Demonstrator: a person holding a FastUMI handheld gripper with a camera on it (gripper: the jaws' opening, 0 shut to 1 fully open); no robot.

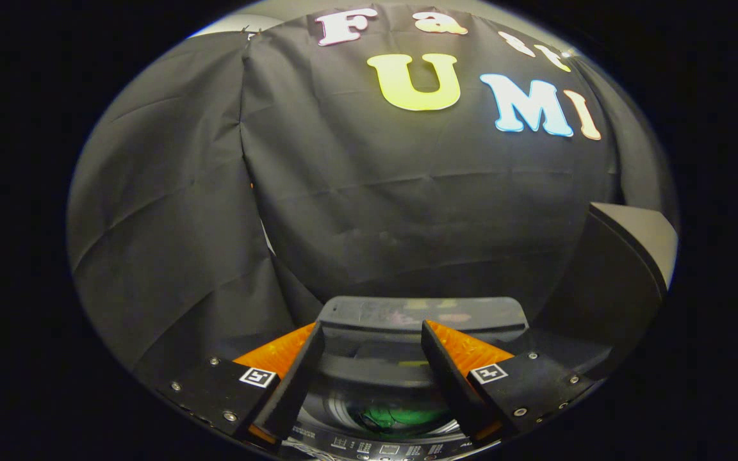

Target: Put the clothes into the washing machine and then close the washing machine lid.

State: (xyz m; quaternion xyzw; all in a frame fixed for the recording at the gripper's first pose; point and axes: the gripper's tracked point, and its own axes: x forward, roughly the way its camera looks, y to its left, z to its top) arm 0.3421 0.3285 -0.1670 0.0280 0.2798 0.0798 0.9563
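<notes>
The washing machine [420, 314] stands just ahead of and below my gripper [372, 333], with its dark lid raised at the back. Down in the drum lies a green piece of clothing [407, 417], seen through the gap between my fingers. The gripper is open and holds nothing; its two fingers [305, 365] hang above the drum opening. The machine's control panel [382, 448] with small buttons runs along its near edge, right under the fingers.
The black cloth wall [356, 192] hangs close behind the machine. A dark box-like object with a pale top [631, 256] stands to the right of the machine.
</notes>
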